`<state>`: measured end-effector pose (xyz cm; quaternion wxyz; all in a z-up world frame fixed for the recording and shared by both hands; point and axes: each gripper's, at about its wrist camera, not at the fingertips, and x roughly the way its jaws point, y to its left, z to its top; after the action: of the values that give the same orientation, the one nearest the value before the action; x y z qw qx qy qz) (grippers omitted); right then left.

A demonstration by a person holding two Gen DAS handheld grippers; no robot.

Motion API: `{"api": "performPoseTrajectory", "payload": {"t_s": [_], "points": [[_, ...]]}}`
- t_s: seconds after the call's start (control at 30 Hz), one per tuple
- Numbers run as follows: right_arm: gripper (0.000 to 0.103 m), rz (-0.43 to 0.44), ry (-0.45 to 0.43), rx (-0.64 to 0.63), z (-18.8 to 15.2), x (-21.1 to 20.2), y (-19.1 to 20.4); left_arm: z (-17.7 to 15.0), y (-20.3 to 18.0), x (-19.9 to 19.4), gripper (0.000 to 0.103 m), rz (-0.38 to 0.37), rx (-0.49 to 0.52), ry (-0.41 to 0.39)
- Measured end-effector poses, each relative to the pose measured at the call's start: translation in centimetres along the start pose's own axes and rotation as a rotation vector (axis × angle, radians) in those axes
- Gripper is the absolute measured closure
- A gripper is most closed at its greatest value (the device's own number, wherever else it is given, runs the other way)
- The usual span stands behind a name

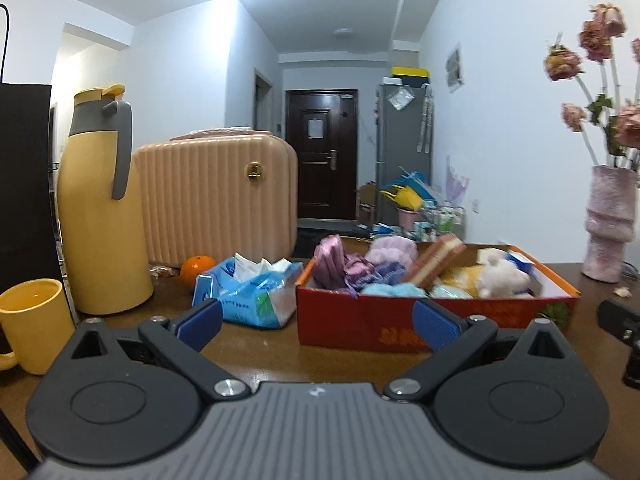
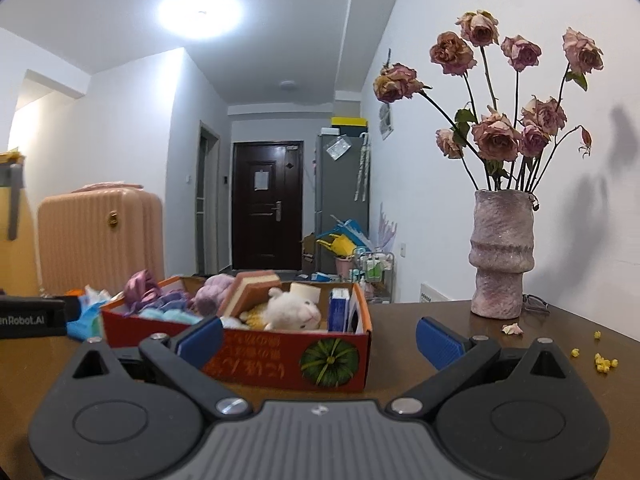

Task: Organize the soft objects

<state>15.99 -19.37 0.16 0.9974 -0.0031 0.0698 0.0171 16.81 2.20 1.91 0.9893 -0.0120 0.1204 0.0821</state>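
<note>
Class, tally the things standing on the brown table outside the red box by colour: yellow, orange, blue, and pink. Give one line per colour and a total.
Yellow: 2, the thermos jug and the mug
Orange: 1, the orange fruit
Blue: 1, the tissue pack
Pink: 2, the ribbed case and the vase
Total: 6

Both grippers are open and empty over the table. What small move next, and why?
Probably ease the left hand-held gripper toward the tissue pack: it lies outside the red box of soft things, just beyond the open jaws.
</note>
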Motion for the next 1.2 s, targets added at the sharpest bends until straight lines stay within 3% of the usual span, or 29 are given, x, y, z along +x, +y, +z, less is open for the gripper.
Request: {"api": "performPoseTrajectory", "payload": {"t_s": [0.27,0.67,0.97,1.2], "points": [[0.000,0.055,0.020,-0.048,-0.4,-4.9,0.7,-0.8,0.4,-5.3,0.000,-0.062,0.043,-0.015],[0.000,0.079,0.061,-0.064,-1.3,-11.7,0.8,-2.0,2.6,-12.0,0.000,-0.117,-0.010,0.002],[0.000,0.089,0.133,-0.040,-2.1,-15.5,-0.2,-3.5,2.0,-16.6,0.000,-0.141,0.053,-0.015],[0.000,0.091,0.131,-0.041,-1.4,-17.4,-0.4,-3.8,1.1,-18.7,0.000,-0.154,0.094,-0.030]]}}
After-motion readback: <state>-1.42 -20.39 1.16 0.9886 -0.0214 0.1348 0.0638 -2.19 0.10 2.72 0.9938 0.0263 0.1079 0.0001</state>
